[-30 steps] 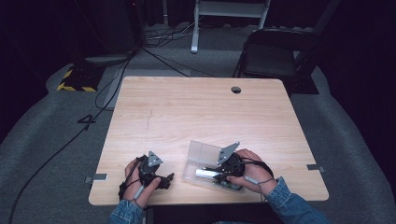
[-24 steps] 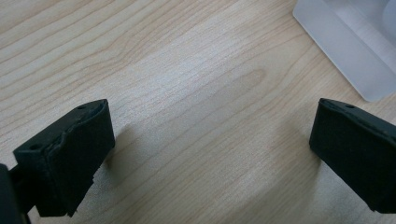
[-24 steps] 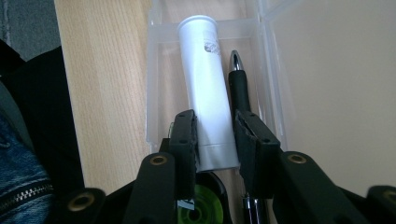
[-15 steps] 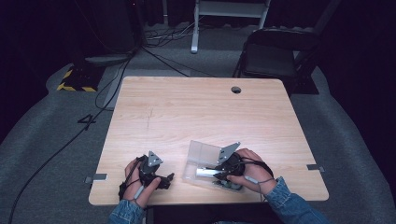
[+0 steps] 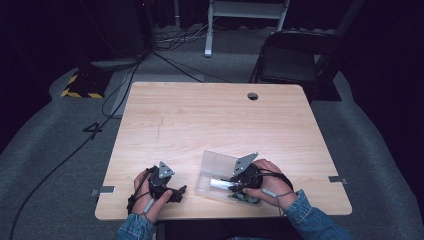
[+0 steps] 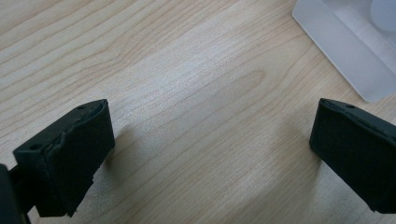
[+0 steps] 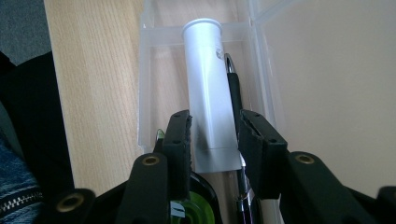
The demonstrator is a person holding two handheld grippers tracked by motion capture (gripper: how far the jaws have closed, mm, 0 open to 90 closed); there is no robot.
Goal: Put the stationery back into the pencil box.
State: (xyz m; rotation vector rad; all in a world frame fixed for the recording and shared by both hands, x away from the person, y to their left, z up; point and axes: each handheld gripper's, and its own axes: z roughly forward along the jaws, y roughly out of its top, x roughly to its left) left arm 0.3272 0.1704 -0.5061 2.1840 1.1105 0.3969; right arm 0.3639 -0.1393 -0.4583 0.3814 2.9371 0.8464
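Tabletop (image 5: pixel 210 120): we see pale wood grain, with a round cable hole (image 5: pixel 252 96) near its far right corner.
Chair (image 5: pixel 295 60): we find it, black, just beyond that corner.
Floor: we note cables (image 5: pixel 115 95) and a yellow-black striped block (image 5: pixel 80 86) at far left.

Surface (image 5: pixel 200 120): pale wood, rounded corners, one cable hole (image 5: pixel 252 96) near the far edge. Directly on it: one clear plastic box (image 5: pixel 217 165), lid open, near the front edge.
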